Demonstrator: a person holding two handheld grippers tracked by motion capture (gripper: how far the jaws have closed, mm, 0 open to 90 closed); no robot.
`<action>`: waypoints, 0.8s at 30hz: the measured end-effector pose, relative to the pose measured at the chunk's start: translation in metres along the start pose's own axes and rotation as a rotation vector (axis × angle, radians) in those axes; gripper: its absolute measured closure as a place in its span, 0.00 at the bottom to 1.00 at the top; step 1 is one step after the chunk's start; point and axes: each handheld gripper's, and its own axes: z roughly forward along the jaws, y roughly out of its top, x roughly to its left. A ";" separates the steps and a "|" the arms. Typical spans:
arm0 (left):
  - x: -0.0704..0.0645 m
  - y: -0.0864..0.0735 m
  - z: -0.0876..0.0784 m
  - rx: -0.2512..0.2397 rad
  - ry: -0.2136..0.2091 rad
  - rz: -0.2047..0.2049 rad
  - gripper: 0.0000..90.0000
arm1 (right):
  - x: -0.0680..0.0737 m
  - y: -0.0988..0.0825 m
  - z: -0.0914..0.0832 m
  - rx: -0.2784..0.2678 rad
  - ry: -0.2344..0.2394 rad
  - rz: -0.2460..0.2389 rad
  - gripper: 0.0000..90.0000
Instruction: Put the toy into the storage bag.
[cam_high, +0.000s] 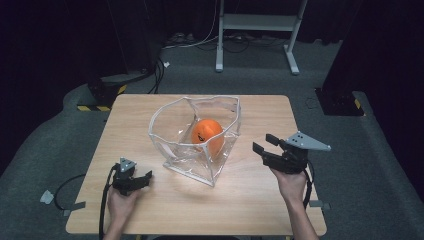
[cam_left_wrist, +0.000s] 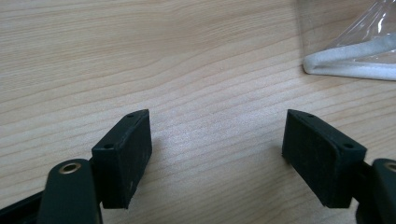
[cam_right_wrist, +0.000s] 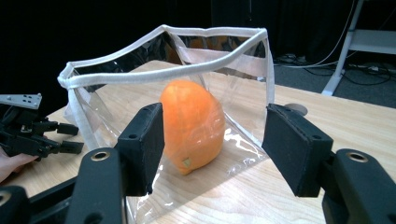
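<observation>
Orange ball is sitting inside the clear bag mid-bench. Left gripper and right gripper are flanking it, jaws wide, holding nothing; no handling apparently begun.

The left tongs are black, topped by a small grey three-cornered plate, and a black cable trails from them; each jaw ends in a thick, matte black rectangular pad with small holes along its top edge, hinged on an arm with a brass-ringed hole. The right tongs are the same black build, with a larger grey three-cornered plate dotted with small holes and a black cable. Both forearms are bare, with no sleeve in sight.
</observation>
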 end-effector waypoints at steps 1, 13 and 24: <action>0.000 0.000 0.000 0.000 0.000 0.000 0.27 | 0.000 -0.002 0.000 0.002 0.000 0.004 0.43; 0.000 0.000 -0.001 0.007 0.001 0.007 0.27 | 0.002 -0.019 -0.003 0.006 0.001 0.019 0.43; 0.000 0.000 -0.001 0.006 0.002 0.005 0.27 | 0.002 -0.034 -0.005 0.008 -0.003 0.031 0.43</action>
